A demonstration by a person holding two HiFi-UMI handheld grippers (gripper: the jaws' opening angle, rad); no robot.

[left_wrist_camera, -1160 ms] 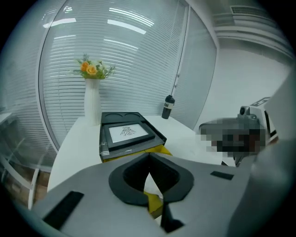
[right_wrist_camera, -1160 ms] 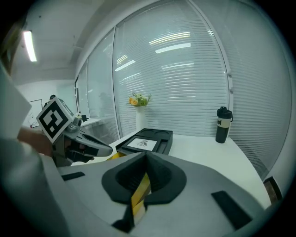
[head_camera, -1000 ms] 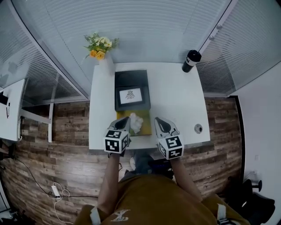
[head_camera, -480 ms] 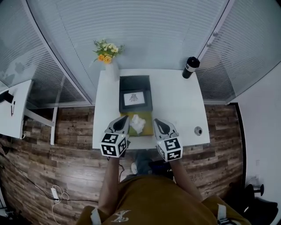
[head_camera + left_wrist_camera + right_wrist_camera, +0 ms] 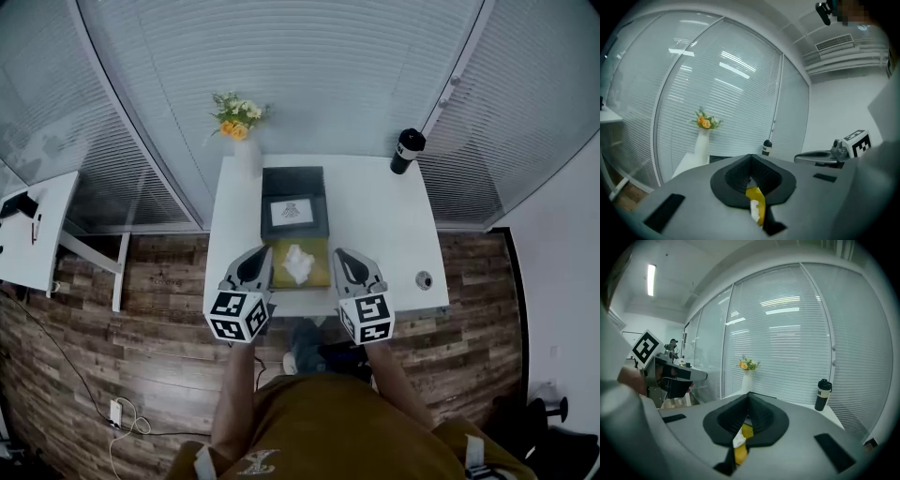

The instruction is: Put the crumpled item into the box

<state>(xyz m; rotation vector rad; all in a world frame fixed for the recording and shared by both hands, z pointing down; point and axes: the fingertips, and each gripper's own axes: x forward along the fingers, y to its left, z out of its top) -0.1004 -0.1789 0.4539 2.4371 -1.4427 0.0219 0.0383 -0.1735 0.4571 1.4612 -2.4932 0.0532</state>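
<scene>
Crumpled paper (image 5: 298, 262) sits white on a yellow-green mat (image 5: 319, 277) at the near edge of the table (image 5: 380, 220), and I hold a gripper to each side of it. The left gripper (image 5: 260, 253) and the right gripper (image 5: 340, 254) both point toward the far edge. Both have their jaws closed together and grip nothing. Through each gripper view I see only a sliver of yellow and white past the meeting tips, so the paper lies ahead of the jaws, not in them. To my mind I am flanking it to pick which tool takes it, and that tool will have to open first.

The dark box (image 5: 294, 183) stands straight beyond the mat, its near side against the mat's far edge, so the carry is short and forward. It bears a pale printed panel; whether that is a lid or an insert I cannot tell.

Room is good: the vase of flowers (image 5: 239, 127) and the black bottle (image 5: 408, 150) keep to the far corners, well apart from my path. The near edge is the risk — a nudge backward could drop the paper off the table.
</scene>
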